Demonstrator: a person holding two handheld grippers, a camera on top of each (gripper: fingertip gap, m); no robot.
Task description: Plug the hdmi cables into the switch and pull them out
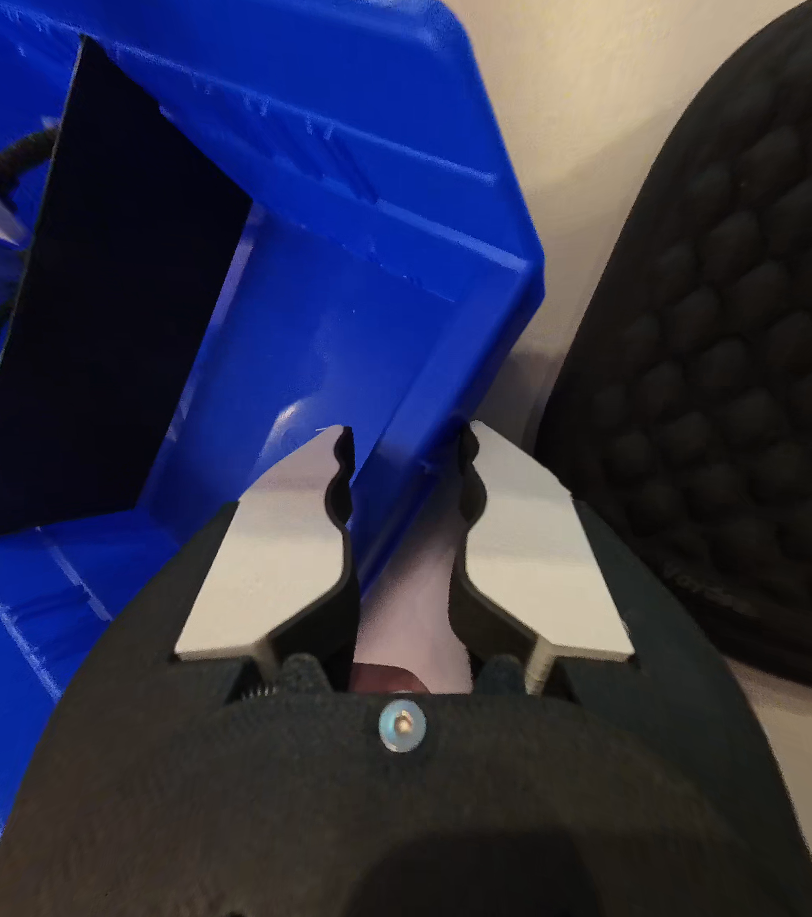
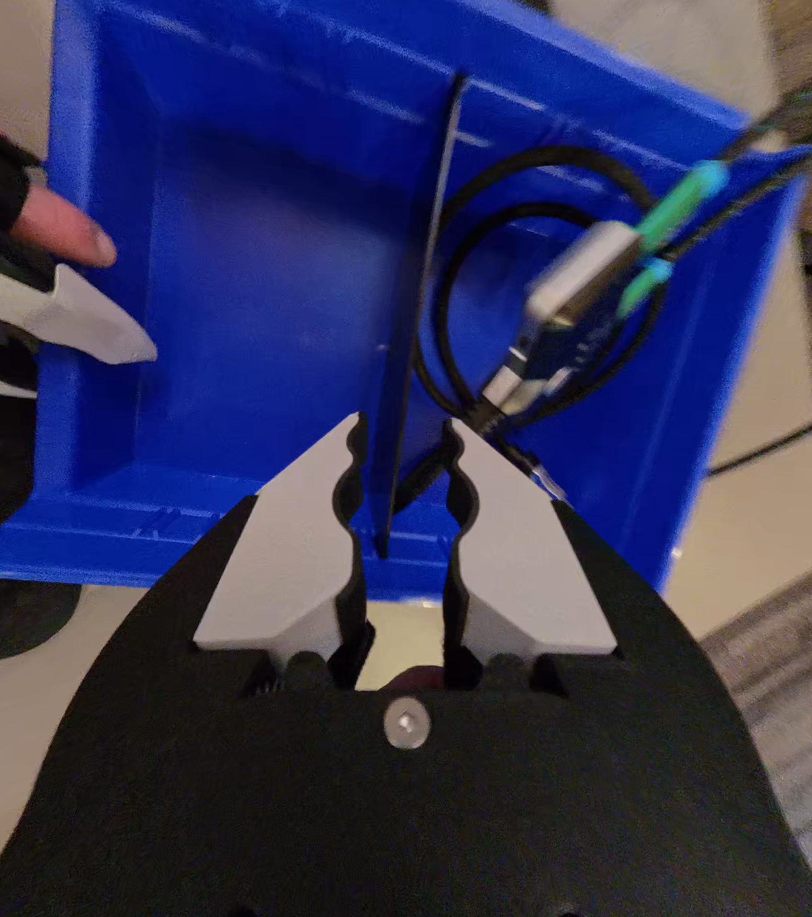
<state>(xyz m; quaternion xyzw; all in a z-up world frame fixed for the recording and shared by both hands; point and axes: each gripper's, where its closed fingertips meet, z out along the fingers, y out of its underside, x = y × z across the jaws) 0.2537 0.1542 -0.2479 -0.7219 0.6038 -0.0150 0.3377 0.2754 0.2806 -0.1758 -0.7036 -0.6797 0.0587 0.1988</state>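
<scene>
The right gripper (image 2: 404,426) is seen nearest the lens of its own view, its white fingers (image 2: 294,536) held apart with nothing between them. The thin black divider (image 2: 423,307) of a blue bin (image 2: 255,278) is lined up with the gap, though contact cannot be told.

In the compartment to the right of that divider, the switch (image 2: 577,283) is seen as a small silver box, blurred. Two cables with green strain reliefs (image 2: 676,208) run from its upper right end out over the bin's rim; whether their plugs are fully seated cannot be told. A black cable (image 2: 448,278) is looped around the switch, and its silver plug (image 2: 505,384) is seen at the switch's lower end. The compartment left of the divider holds nothing.

At the bin's left wall the left gripper (image 2: 96,322) is seen from the side, with a person's finger (image 2: 66,233) in a black fingerless glove above it.

In the left wrist view the left gripper (image 1: 406,431) is shown with its fingers (image 1: 275,560) parted, and the bin's blue wall (image 1: 394,347) stands between the tips, unclamped. The divider (image 1: 96,307) appears as a dark panel inside. A black cushion (image 1: 741,372) with a bumpy surface lies just beside the bin on the pale worktop (image 1: 567,124).
</scene>
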